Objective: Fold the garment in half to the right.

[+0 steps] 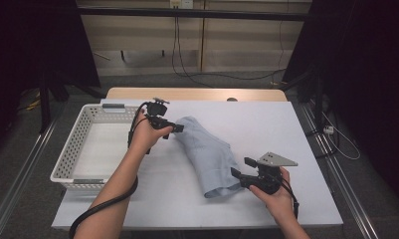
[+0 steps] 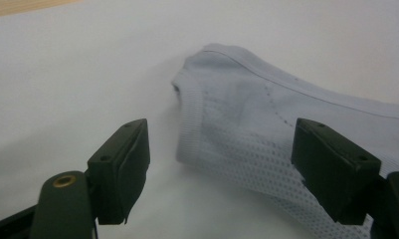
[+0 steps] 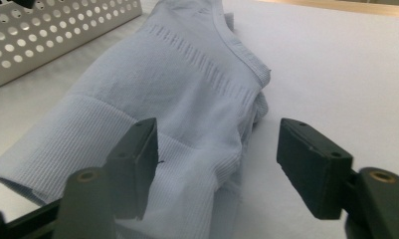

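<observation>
A folded light-blue knit garment lies on the white table top, running from the middle toward the near right. My left gripper is at its far end, open. In the left gripper view the garment's ribbed edge lies between and beyond the spread jaws of that gripper, with no pad pressing on it. My right gripper is at the garment's near end, also open. In the right gripper view the cloth lies under and ahead of the parted jaws of that gripper, untouched by the pads.
A white perforated basket stands at the table's left, close to the left hand; its wall appears beyond the garment. Bare white surface lies to the right of and behind the garment. A wooden table edge runs along the back.
</observation>
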Motion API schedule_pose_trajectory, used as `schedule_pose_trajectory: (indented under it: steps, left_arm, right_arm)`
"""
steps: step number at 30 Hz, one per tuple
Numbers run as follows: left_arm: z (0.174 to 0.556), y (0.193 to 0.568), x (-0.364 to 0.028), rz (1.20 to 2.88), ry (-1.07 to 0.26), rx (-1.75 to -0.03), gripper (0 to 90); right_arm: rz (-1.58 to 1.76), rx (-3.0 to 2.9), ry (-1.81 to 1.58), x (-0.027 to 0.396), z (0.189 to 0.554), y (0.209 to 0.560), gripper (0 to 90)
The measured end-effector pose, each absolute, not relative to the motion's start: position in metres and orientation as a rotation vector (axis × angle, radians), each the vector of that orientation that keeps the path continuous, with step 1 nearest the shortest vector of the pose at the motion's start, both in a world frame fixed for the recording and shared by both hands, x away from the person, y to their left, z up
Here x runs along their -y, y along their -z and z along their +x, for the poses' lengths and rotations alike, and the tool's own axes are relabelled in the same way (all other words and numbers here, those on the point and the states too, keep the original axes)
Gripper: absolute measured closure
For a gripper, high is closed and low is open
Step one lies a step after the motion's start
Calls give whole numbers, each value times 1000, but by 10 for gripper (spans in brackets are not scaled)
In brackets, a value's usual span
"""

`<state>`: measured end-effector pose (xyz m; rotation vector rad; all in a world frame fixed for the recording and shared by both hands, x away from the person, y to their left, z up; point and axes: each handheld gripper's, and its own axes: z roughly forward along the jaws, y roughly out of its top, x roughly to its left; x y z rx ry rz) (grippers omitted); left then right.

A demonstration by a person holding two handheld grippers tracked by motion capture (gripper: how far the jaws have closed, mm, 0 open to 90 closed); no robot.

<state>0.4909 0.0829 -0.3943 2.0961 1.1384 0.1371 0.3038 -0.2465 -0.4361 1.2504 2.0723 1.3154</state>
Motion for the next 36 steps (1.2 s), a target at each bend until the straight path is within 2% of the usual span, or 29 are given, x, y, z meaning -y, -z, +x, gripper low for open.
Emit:
schedule_pose_trajectory:
  steps: [4, 19, 36]
  left_arm:
    - [483, 396, -82, 2115, -112, -1114, 207]
    - [458, 398, -77, 2109, -69, -1048, 181]
    - [435, 398, -62, 2110, -40, -1051, 145]
  right_arm:
    - [1250, -2077, -1331, 246, 306, 436, 238]
    - [1268, -2093, -1376, 259, 308, 437, 141]
    - [1297, -2061, -1346, 268, 302, 438, 125]
